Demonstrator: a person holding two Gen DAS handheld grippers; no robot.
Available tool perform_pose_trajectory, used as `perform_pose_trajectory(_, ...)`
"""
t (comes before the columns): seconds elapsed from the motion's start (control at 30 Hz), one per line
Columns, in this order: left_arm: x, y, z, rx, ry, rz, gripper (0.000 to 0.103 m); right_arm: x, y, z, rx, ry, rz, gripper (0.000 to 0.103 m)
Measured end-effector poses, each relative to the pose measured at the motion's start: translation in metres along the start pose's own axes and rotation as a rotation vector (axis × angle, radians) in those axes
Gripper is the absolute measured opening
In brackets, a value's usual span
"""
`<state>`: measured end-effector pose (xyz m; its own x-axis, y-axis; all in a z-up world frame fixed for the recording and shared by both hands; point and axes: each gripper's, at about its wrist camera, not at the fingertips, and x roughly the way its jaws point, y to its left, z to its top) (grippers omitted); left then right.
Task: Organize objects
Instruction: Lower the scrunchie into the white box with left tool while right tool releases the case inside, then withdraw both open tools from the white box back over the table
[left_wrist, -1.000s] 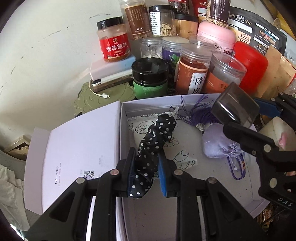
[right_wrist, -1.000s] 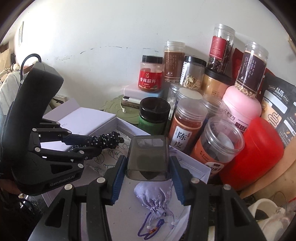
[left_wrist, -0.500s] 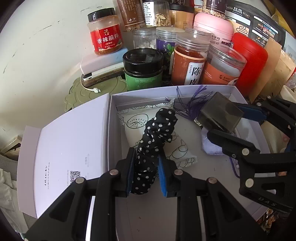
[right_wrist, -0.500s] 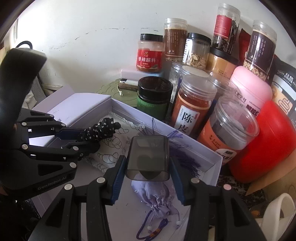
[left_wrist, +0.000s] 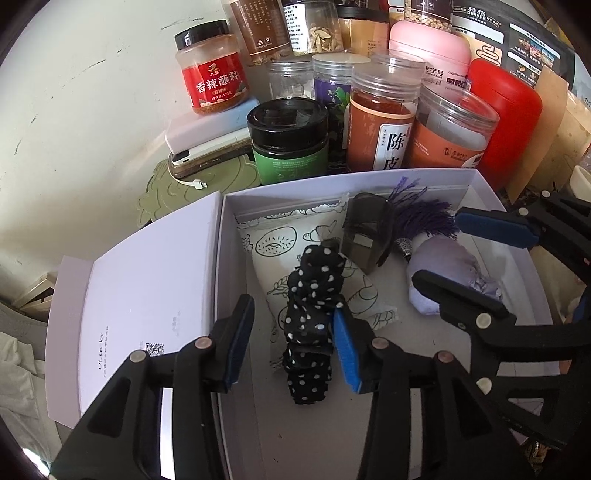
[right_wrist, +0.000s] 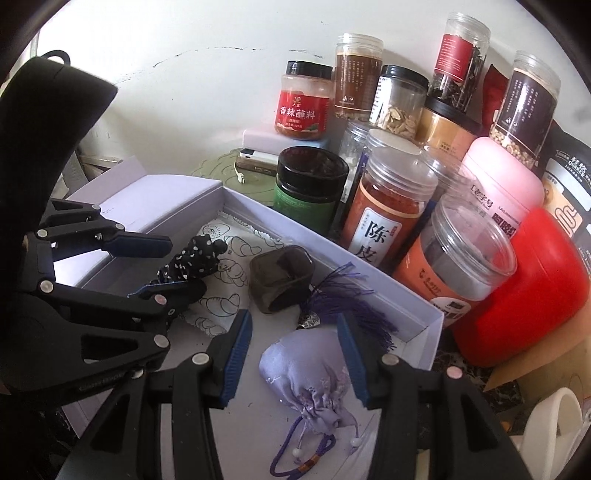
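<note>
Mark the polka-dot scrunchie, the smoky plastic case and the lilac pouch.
polka-dot scrunchie (left_wrist: 314, 325), left wrist view, on its dotted fabric mid-length.
smoky plastic case (right_wrist: 280, 278), right wrist view, on its upper face.
lilac pouch (right_wrist: 299, 373), right wrist view, on its satin body.

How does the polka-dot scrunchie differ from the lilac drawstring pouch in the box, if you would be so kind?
The polka-dot scrunchie is black with white dots; the lilac drawstring pouch is plain, shiny lilac. The scrunchie lies stretched out between the left gripper's opened jaws, partly on a printed sachet; the pouch sits bunched, trailing a beaded cord. Both are soft fabric, lying inside the white box.
</note>
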<state>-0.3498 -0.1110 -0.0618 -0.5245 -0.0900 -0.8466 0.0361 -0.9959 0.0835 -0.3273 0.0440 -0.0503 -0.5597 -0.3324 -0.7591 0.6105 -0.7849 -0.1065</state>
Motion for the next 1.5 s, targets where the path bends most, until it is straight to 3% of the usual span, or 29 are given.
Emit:
perform_pose_trajectory(0.47,-0.052,-0.004,0.009,-0.010,-0.074,-0.006,0.046,-0.050,-0.003,0.011,0.006,-0.068,-0.032,0.055)
perform_pose_trajectory(1.23,-0.192,-0.025,-0.010,0.003,-0.228,0.025,0.049,-0.170,0.010,0.001,0.003,-0.208,-0.090,0.060)
perform_pose_trajectory(1.43,-0.225,-0.034,-0.026,0.001,-0.256,0.044,0.055,-0.201,0.018,-0.013,-0.006,-0.230,-0.098,0.060)
perform_pose_trajectory(1.5,-0.235,-0.037,-0.032,0.000,-0.268,0.057,0.065,-0.209,0.020,-0.018,-0.007,-0.237,-0.102,0.060)
